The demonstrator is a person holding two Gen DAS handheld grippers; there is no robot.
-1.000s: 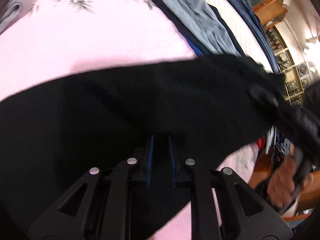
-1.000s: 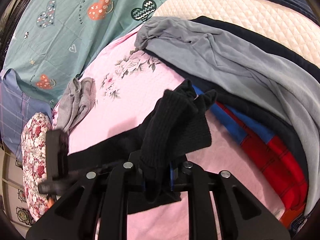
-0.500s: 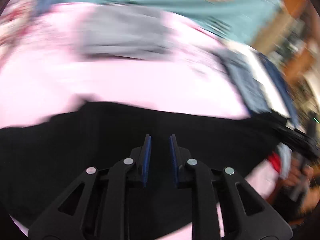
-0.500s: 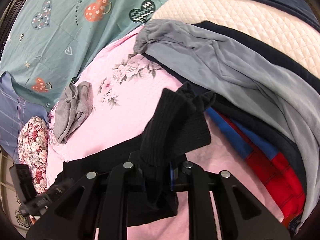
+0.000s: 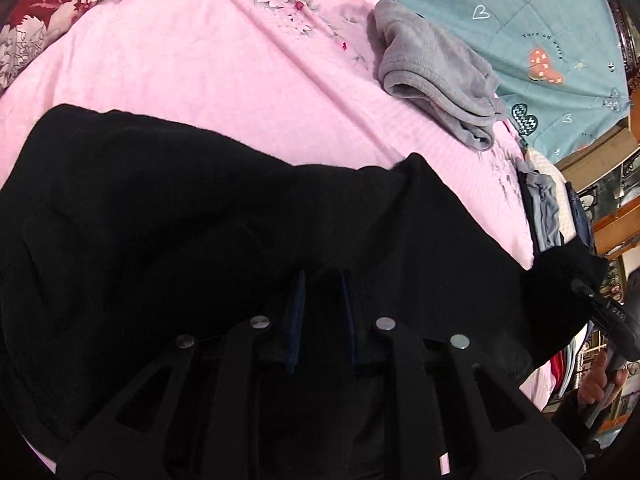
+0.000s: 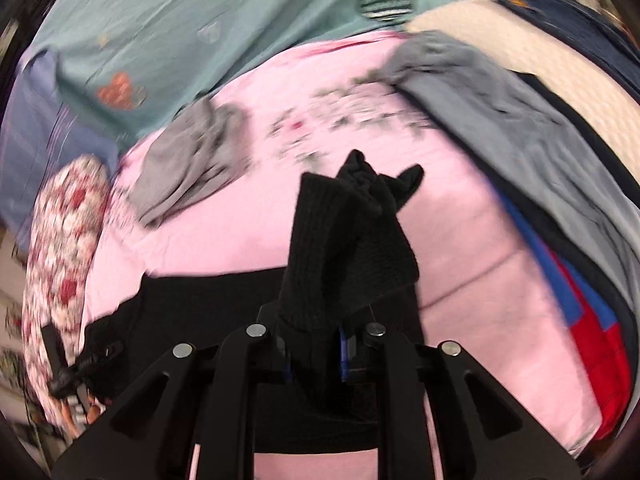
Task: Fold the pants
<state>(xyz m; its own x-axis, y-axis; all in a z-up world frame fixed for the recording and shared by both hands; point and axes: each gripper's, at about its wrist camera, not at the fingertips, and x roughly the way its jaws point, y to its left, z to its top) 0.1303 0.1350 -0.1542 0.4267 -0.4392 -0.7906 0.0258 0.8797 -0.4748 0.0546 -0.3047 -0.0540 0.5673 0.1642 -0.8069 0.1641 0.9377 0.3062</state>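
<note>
Black pants point(image 5: 192, 216) are stretched over a pink floral bedsheet point(image 5: 224, 64). My left gripper point(image 5: 320, 280) is shut on one end of the pants, the black cloth pinched between its blue-padded fingers. My right gripper point(image 6: 316, 340) is shut on the other end, where a ribbed black cuff point(image 6: 348, 236) sticks up out of the jaws. The right gripper also shows at the right edge of the left wrist view point(image 5: 608, 316), and the left gripper at the lower left of the right wrist view point(image 6: 68, 368). The pants point(image 6: 208, 300) span between them.
A folded grey garment point(image 5: 436, 80) lies on the pink sheet beyond the pants. A teal heart-print sheet point(image 5: 520, 32) is behind it. A pile of grey, navy, blue and red clothes point(image 6: 560, 208) lies to the right. A floral pillow point(image 6: 60, 248) is at the left.
Both grippers have swung with the pants held between them; the left view has turned from the clothes pile toward the grey garment and teal sheet. Both grips are unchanged.
</note>
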